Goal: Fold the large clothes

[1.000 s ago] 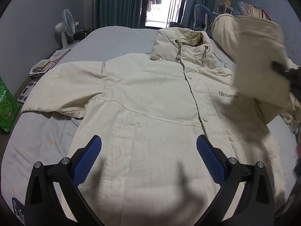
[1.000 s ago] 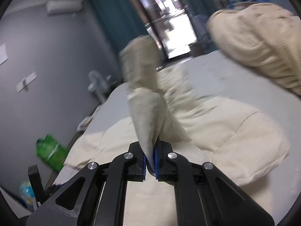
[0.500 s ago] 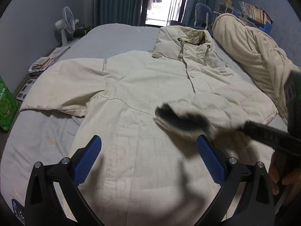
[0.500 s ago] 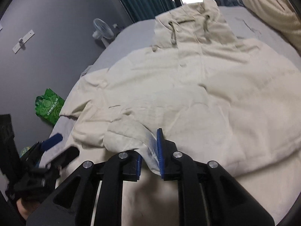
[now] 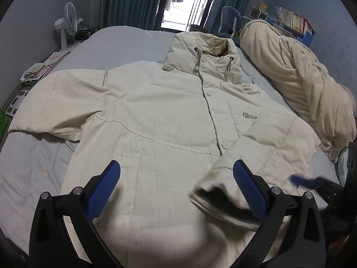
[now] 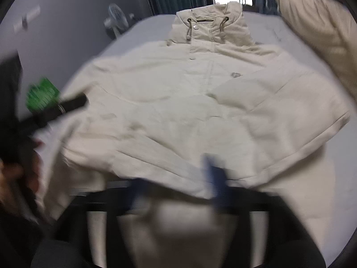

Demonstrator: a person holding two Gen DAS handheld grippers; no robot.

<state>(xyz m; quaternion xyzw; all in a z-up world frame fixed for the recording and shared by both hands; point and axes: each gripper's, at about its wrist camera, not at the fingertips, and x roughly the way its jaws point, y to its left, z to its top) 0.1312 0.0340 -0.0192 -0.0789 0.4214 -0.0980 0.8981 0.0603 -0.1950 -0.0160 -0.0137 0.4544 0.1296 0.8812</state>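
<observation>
Jacket (image 5: 160, 120), cream and padded, lies flat and face up on the bed (image 5: 125, 42), straight ahead of the left claw (image 5: 176, 189), with its hood at the far end. The left claw hangs above the lower front panel with its blue fingers (image 5: 104, 187) wide apart and nothing between them. One sleeve (image 5: 256, 156) is already laid across the body, its cuff just ahead of this claw's right finger; the other sleeve (image 5: 60, 105) is spread far to the left of it. The right claw (image 6: 178, 192) is very blurred in its own view; the fingers seem a little apart and hold nothing clearly, but I cannot tell this for sure. In my judgement the next good move is for the left claw to go to the spread sleeve, take it near the cuff, pinch through the whole thickness, and carry it low across the chest so that it lies over the first one. Padded cloth is springy, so pressing it flat after release should help the fold to stay.
</observation>
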